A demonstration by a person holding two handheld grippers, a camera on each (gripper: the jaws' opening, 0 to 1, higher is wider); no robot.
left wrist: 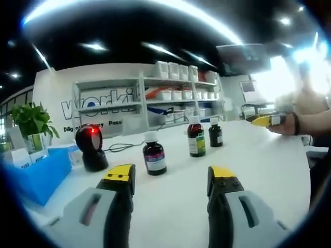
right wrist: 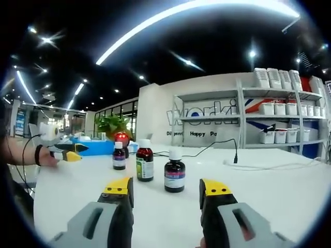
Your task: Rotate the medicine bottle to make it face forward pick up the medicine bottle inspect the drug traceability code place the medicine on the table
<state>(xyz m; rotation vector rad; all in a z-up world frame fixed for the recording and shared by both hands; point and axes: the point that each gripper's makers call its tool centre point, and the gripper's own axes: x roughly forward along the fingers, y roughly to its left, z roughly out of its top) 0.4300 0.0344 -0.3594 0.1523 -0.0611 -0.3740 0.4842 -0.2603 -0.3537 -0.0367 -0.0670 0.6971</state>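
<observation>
Both views face the bottles (left wrist: 154,156) (right wrist: 175,176) from opposite table sides.

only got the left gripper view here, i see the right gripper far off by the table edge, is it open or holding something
Observer: In the right gripper view the right gripper is open, with nothing between its jaws.
Operator: which bottle is closest to it
Observer: The white-capped bottle, dark and upright, standing ahead of the jaws and apart from them.
Operator: label facing that side?
Observer: Yes, its white and purple label faces that camera, though the print is too small to read.
</observation>
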